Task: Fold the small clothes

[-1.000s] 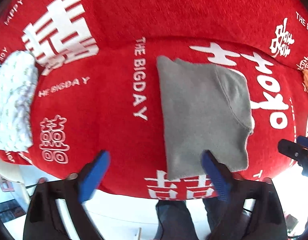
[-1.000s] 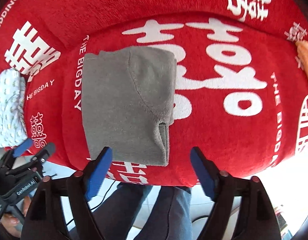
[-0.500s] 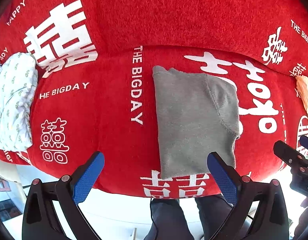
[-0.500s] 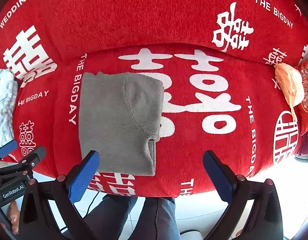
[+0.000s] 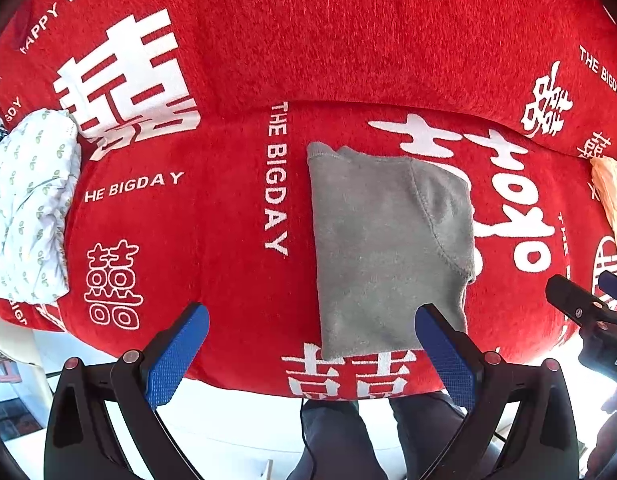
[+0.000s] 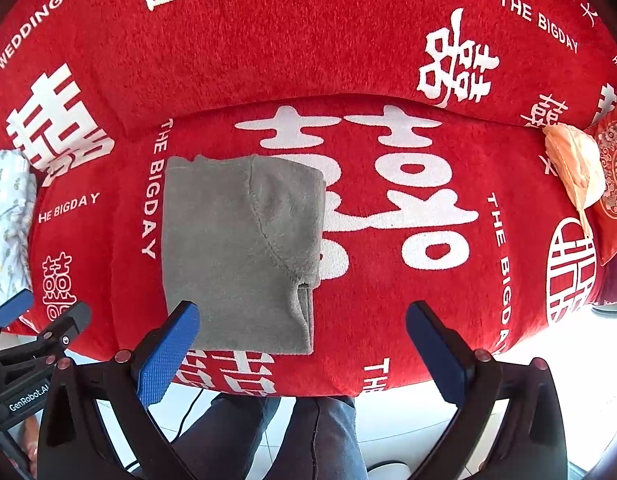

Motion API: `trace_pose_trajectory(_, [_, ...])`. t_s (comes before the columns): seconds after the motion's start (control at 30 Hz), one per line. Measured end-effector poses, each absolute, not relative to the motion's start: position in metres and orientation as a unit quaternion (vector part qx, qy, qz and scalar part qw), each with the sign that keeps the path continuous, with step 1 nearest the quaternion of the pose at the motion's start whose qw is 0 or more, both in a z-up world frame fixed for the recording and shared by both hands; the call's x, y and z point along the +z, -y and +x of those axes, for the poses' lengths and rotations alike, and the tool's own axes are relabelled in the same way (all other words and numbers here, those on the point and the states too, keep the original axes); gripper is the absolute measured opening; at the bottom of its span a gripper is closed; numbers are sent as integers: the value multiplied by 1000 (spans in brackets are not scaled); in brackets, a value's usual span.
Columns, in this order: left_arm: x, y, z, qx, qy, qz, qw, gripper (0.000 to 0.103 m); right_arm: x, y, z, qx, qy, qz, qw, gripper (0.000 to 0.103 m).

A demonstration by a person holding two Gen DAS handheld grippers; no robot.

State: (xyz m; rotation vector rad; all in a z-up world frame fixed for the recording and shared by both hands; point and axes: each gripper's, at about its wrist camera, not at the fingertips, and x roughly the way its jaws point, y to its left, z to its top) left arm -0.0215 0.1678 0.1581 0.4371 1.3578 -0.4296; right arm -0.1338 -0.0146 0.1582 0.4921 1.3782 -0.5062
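Right wrist view: folded grey garment (image 6: 240, 252) beyond spread, empty right tongs (image 6: 302, 344).

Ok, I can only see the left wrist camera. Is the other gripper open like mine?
Observer: Yes, the right gripper is wide open and holds nothing.
Operator: What's past the orange cloth at my right edge?
Observer: A red patterned cushion lies right beside it.
Operator: My finger hides the near right corner of the grey garment. What's there?
Observer: Stacked folded layers, lying flat on the red cover.
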Motion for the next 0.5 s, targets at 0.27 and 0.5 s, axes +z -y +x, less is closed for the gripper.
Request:
trace_pose_trajectory(0.27, [161,-167,-23,-191,-612,204,740,103,156,17,-135,-229,-626,229,709,103])
trace_pose_trajectory(0.5, [161,-168,-23,-190,-612,205,740,103,156,16,-135,-228,-627,230,708,103])
